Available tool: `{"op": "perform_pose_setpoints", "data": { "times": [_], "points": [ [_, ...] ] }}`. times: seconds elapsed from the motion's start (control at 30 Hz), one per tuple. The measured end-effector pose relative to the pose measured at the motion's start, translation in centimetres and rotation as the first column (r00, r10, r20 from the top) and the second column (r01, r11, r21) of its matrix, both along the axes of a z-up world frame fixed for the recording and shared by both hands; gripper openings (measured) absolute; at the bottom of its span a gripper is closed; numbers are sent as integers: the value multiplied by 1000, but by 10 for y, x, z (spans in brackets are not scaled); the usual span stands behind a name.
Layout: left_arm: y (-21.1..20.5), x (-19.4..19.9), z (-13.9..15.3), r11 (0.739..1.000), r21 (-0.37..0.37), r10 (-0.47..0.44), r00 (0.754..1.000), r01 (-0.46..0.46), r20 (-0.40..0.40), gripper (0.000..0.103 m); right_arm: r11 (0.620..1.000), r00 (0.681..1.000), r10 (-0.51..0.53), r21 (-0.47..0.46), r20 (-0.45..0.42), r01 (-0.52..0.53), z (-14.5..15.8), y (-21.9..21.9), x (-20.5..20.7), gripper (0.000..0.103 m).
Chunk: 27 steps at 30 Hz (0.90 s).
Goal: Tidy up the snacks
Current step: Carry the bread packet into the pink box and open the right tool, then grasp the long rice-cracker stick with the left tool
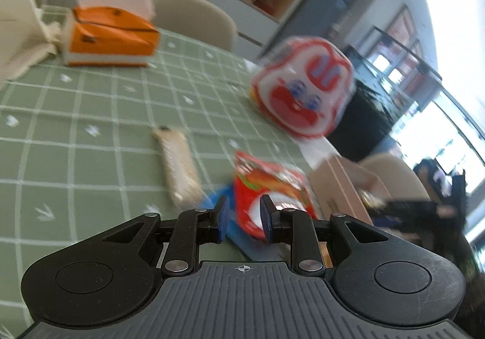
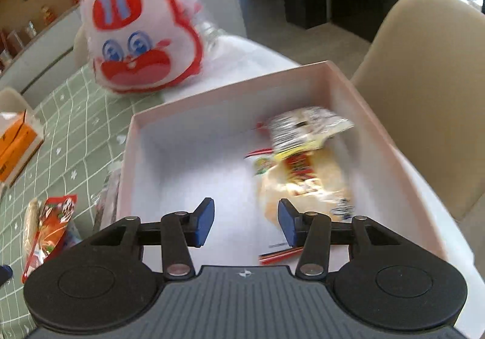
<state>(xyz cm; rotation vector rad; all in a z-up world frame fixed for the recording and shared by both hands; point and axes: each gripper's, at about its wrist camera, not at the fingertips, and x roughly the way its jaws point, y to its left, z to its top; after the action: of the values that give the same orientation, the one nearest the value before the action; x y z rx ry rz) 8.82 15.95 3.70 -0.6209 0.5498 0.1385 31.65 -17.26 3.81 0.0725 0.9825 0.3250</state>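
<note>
Right gripper (image 2: 246, 222) is hovering over the pink box (image 2: 379, 114), jaws parted, empty. Left gripper (image 1: 242, 219), jaws apart, is nearing the red snack packet (image 1: 269, 184) beside the box; next, closing on it.

We see a matt checked cloth (image 1: 91, 102) covering the table, and on it a glossy red foil snack packet (image 1: 266, 184). The pink box (image 2: 372, 114) looks like smooth matt cardboard, its bread packet (image 2: 303, 175) shiny clear film. The rabbit-face bag (image 2: 139, 35) seems fuzzy (blurred, though).
</note>
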Motion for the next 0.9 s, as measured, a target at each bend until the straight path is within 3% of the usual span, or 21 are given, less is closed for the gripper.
{"op": "perform_pose_setpoints", "data": {
  "times": [0.13, 0.33, 0.53, 0.6, 0.67, 0.73, 0.9],
  "points": [
    [27, 4, -2, 997, -14, 73, 997, -74, -20, 26, 997, 990, 63, 27, 124, -67, 19, -7, -35, 47],
    [50, 22, -12, 992, -18, 125, 991, -125, -44, 26, 966, 935, 218, 71, 281, -247, 35, -4, -118, 59],
    [37, 69, -18, 990, 83, 122, 981, -111, -149, 28, 959, 906, 247, 51, 343, -280, 15, -5, -169, 65],
    [28, 83, -17, 979, 170, 139, 974, -109, -178, 28, 964, 899, 242, 13, 364, -265, 6, -5, -179, 65],
    [19, 94, -17, 962, 259, 147, 968, -92, -202, 37, 966, 891, 248, -24, 381, -259, -5, -5, -188, 65],
    [13, 99, -20, 947, 313, 144, 965, -71, -217, 39, 963, 885, 260, -40, 386, -265, -13, -6, -196, 66],
    [7, 101, -28, 943, 330, 129, 961, -43, -244, 35, 963, 892, 257, -25, 372, -267, -33, -11, -202, 68]
  ]
}}
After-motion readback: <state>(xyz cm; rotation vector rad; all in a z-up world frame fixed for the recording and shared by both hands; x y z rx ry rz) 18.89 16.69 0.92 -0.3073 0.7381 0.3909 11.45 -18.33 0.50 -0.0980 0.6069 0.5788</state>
